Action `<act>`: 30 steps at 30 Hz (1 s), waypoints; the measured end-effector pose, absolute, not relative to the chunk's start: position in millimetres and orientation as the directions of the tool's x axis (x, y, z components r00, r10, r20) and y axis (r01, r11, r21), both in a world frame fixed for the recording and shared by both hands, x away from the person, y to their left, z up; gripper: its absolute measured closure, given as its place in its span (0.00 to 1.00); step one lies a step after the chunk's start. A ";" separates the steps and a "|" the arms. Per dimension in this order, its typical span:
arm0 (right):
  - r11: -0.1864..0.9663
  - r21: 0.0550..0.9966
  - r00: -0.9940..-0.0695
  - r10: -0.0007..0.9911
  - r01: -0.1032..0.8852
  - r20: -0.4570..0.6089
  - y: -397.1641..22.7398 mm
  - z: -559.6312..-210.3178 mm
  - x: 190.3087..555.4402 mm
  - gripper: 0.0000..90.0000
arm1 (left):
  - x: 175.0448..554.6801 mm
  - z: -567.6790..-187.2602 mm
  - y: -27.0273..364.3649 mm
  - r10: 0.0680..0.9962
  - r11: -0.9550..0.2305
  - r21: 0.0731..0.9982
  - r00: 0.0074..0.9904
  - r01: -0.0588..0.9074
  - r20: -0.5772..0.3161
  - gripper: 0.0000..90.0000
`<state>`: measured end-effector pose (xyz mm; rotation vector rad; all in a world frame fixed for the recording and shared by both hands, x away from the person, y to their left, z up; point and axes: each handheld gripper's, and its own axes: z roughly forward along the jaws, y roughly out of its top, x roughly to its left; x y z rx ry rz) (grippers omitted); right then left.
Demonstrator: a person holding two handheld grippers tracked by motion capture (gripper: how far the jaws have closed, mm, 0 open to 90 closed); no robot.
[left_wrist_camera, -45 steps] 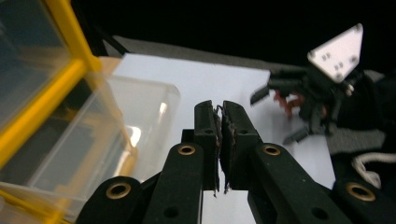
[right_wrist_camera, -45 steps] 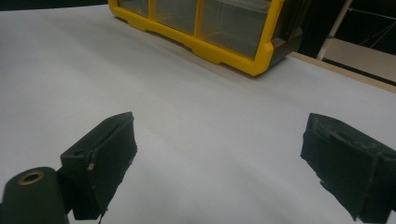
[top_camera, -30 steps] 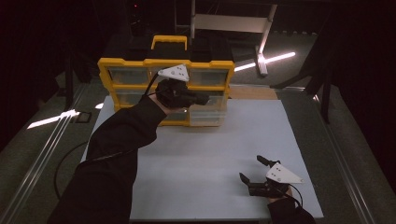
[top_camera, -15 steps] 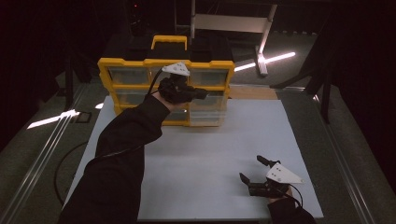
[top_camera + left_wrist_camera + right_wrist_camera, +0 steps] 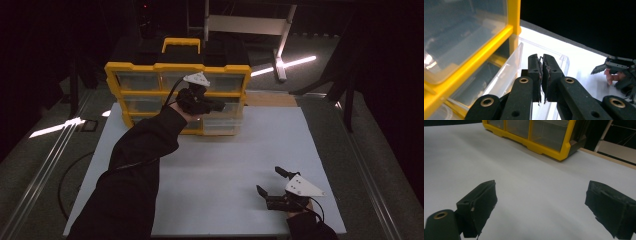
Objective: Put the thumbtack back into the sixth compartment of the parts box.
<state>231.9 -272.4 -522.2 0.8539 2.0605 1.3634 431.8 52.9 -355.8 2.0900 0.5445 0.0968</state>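
From the high view, the left tool [image 5: 216, 106] hangs in front of the yellow drawer cabinet [image 5: 150, 67] at the far edge of the white counter [image 5: 225, 160], level with the lower right drawer [image 5: 222, 124], which stands pulled out toward the person. The right tool [image 5: 272, 186] rests low on the counter near its front right corner, well apart from the cabinet. The cabinet stands free on the counter with nothing bracing it, so a hard push or tug on the drawer could, I judge, slide or tip the whole cabinet.

In the left gripper view, the left tool [image 5: 541, 66] has its jaws pressed together with nothing between them, poised over the open clear drawer [image 5: 544, 50] beside the yellow frame [image 5: 514, 17]. With the jaws shut, the tool can only nudge, not grip; a glancing push may skid off the slick plastic wall, or jam the drawer askew in its slot.

In the right gripper view, the right tool [image 5: 541, 207] has its jaws spread wide over bare counter [image 5: 524, 177], the cabinet [image 5: 541, 148] far ahead. From there it cannot steady the cabinet in time if it shifts.
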 end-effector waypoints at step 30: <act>0.294 0.931 -0.665 0.742 0.219 -0.078 -272.4 -521.6 231.0 0.11 | 416.2 -352.3 72.7 0.369 -0.422 0.840 0.911 0.340 -0.184 0.09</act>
